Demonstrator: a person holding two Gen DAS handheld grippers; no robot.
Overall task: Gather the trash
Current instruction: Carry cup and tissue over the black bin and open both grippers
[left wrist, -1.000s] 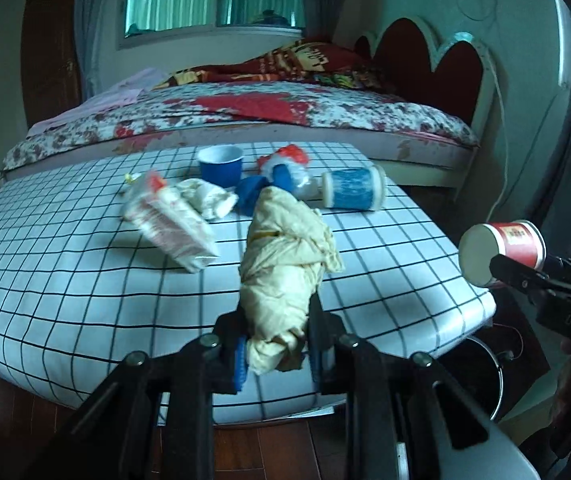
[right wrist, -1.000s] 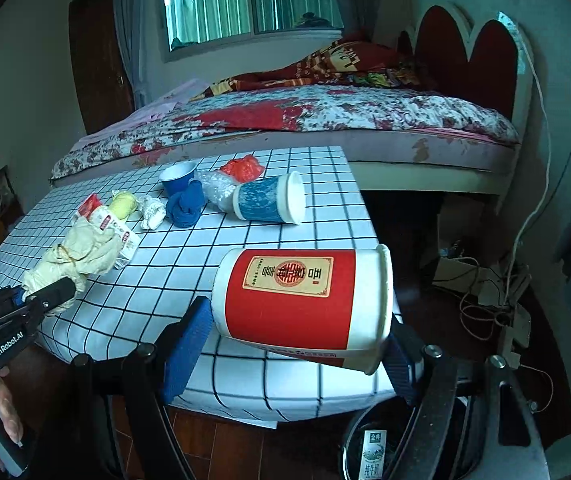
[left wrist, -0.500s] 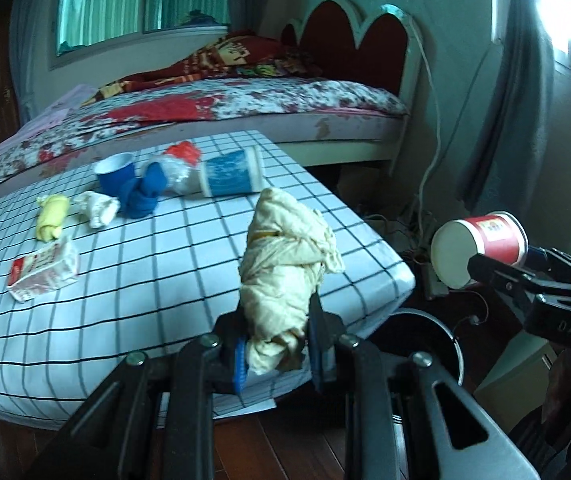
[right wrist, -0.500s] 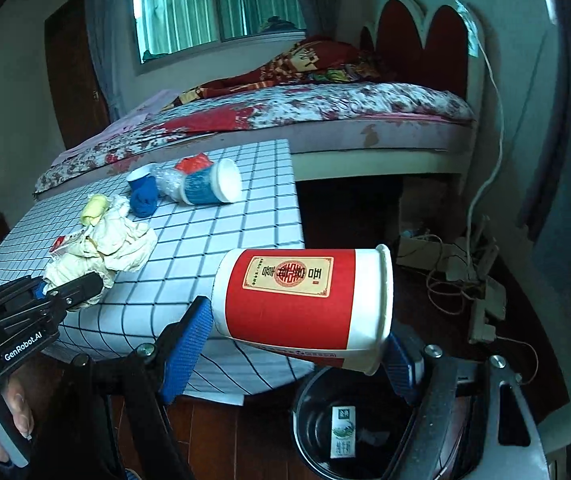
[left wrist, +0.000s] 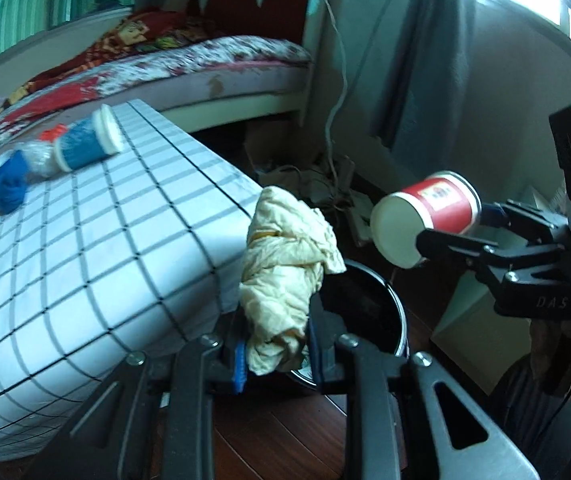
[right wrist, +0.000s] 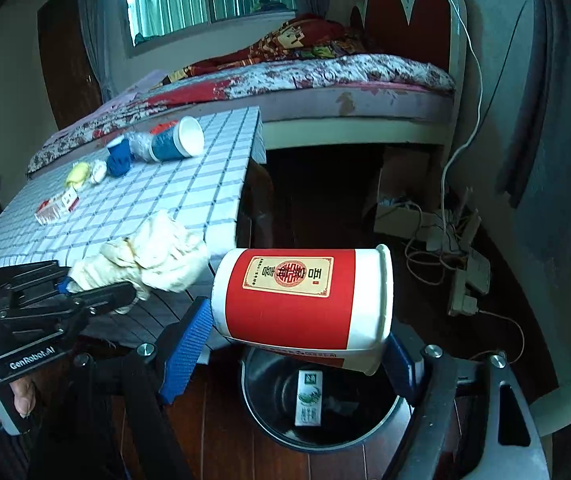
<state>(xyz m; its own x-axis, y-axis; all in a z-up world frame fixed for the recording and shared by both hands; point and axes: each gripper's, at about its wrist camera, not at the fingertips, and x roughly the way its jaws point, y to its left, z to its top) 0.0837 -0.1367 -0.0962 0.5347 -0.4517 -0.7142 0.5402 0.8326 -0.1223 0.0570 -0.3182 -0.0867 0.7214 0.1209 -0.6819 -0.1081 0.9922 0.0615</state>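
My left gripper is shut on a crumpled cream paper wad, held just past the table's corner, above the near rim of a dark round bin on the floor. My right gripper is shut on a red and white paper cup lying sideways, directly over the bin, which holds a small green and white carton. In the right wrist view the left gripper with its wad sits left of the cup. In the left wrist view the cup hangs to the right.
The checked table still carries a blue paper cup, a crumpled blue piece, a clear plastic wad, a yellow piece and a red and white packet. A bed stands behind. Cables and a power strip lie right of the bin.
Both grippers have swung right and down, off the table, with the wad and the cup still held. The bin has come into view beneath them.
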